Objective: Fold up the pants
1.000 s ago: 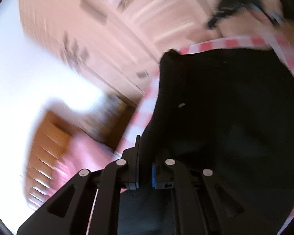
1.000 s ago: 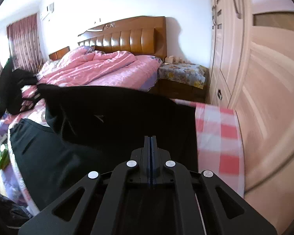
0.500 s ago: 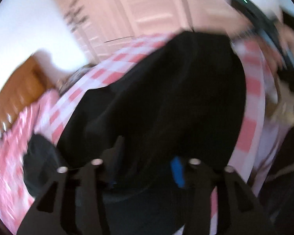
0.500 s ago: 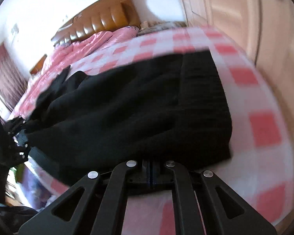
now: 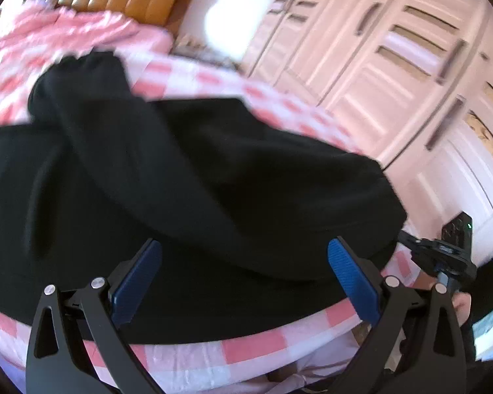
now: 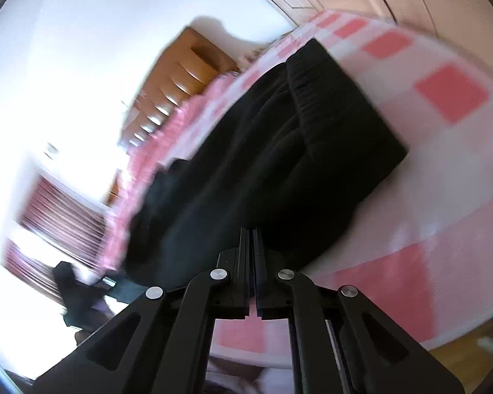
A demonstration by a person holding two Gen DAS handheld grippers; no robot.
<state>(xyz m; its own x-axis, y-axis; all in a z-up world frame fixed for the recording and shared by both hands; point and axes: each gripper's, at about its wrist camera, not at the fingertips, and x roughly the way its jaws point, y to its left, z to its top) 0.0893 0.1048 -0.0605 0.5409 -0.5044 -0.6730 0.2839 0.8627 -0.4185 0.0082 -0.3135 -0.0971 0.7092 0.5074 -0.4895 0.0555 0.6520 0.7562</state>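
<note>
**Pants doubled over on the checked sheet, fold just laid**

Black pants (image 5: 213,190) spread across the pink-and-white checked sheet (image 5: 253,344), one layer lying over another, near edge close to the sheet's front border. In the right wrist view, same pants (image 6: 279,164) with the ribbed waistband at the far right end, cloth running away to the left toward the wooden headboard (image 6: 184,75).

Left gripper (image 5: 243,279): blue pads (image 5: 136,282) wide apart, nothing between them, poised above the near edge of the cloth. Right gripper (image 6: 250,262): fingers pressed together at the near edge of the pants; whether any cloth is pinched between them, impossible to tell from this angle. Right-hand tool also visible at the right edge of the left view, beyond the pants' right end.

Judged step: end of one fold, left side let go, right side about to. Top layer still bulging and uneven, so probably a smoothing pass or another fold to come. Next move calling for a fresh pinch on an end of the doubled cloth, both layers caught together, then a level carry across so the edges meet. White wardrobe (image 5: 394,65) along the far right, clear of the work.
</note>
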